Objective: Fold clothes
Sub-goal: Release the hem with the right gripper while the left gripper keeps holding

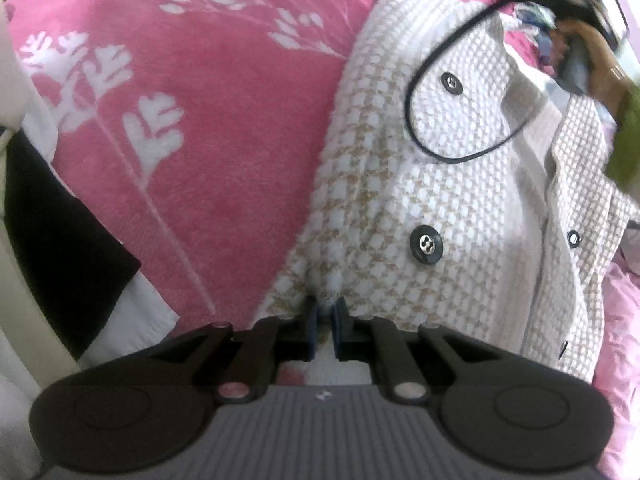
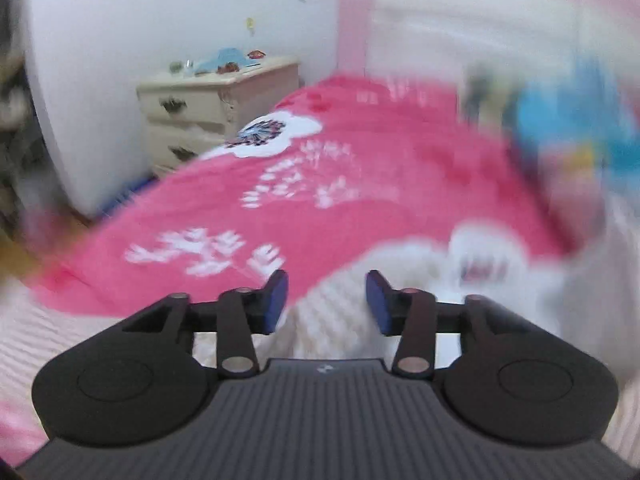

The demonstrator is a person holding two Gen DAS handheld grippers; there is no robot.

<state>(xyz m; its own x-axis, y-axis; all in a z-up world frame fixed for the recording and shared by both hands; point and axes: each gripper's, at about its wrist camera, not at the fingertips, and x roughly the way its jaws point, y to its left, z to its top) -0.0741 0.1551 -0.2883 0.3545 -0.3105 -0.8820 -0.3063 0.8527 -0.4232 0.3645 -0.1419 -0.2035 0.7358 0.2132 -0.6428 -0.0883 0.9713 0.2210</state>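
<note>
A white and beige checked jacket [image 1: 440, 184] with dark buttons [image 1: 427, 245] lies on a pink blanket [image 1: 224, 120] with white leaf prints. My left gripper [image 1: 325, 312] is shut on the jacket's near edge, and the cloth puckers between its pads. In the right wrist view, which is blurred, my right gripper [image 2: 327, 284] is open with nothing between its fingers, above pale checked cloth [image 2: 328, 328] at the blanket's near edge. A hand with a green sleeve [image 1: 624, 128] shows at the top right of the left wrist view.
A black cable [image 1: 412, 92] loops over the jacket. A black and white cloth [image 1: 60, 240] lies at the blanket's left. Beyond the bed stands a cream dresser [image 2: 216, 100] by a white wall. A blurred blue thing [image 2: 568, 128] is at the far right.
</note>
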